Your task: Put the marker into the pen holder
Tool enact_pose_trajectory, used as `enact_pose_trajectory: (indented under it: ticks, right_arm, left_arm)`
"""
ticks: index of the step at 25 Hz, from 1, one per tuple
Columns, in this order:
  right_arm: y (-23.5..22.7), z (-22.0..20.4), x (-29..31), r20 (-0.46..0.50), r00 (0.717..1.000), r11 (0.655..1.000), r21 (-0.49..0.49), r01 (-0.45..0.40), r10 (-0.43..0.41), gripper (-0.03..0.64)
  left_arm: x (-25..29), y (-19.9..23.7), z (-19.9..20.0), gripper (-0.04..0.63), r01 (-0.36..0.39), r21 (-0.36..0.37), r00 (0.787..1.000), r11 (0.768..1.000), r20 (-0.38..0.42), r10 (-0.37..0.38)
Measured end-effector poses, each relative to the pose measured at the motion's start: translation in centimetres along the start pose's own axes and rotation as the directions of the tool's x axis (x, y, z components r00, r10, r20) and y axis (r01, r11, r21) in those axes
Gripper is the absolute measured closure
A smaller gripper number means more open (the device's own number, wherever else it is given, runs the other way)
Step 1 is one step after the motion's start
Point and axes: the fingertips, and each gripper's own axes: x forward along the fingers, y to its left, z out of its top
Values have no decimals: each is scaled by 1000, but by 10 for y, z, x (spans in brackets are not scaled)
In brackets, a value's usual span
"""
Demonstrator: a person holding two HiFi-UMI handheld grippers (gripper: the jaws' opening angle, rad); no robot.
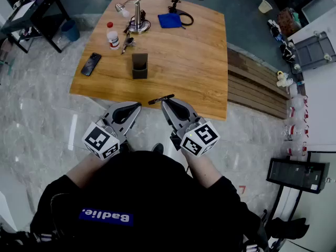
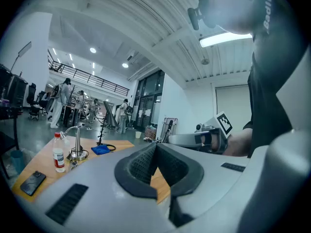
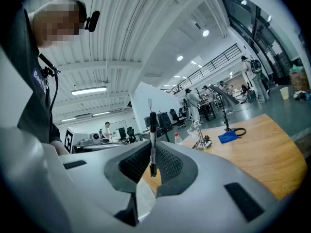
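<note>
The dark rectangular pen holder (image 1: 139, 65) stands upright near the middle of the wooden table (image 1: 199, 62). My right gripper (image 1: 165, 103) is shut on a black marker (image 1: 160, 99), which lies crosswise at its tips over the table's near edge. In the right gripper view the marker (image 3: 152, 142) stands upright between the pads, its top sticking out above them. My left gripper (image 1: 136, 106) is beside the right one, to the left, shut with nothing in it (image 2: 155, 148). The holder is hidden in both gripper views.
On the table's far left lie a phone (image 1: 91, 64), a white bottle (image 1: 112, 35) and a metal stand (image 1: 137, 20). A blue cloth (image 1: 169, 20) and a lamp base with cable sit at the far edge. A slatted bench (image 1: 254, 85) runs along the right.
</note>
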Motion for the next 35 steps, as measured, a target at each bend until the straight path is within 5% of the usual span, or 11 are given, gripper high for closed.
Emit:
enact_pose_trajectory:
  ticks: [12, 24, 35]
  right_arm:
    - [-6, 0, -3, -3, 1000, 1000, 3, -23, 23, 580]
    - [-24, 3, -2, -1, 994, 994, -9, -111, 111, 580]
    - [-57, 6, 59, -22, 998, 999, -10, -52, 52, 580]
  left_arm:
    - [5, -4, -4, 586, -24, -1, 1000, 1000, -5, 24]
    - [18, -5, -7, 586, -122, 10, 992, 992, -7, 122]
    - [24, 63, -2, 586, -106, -1, 994, 994, -4, 106]
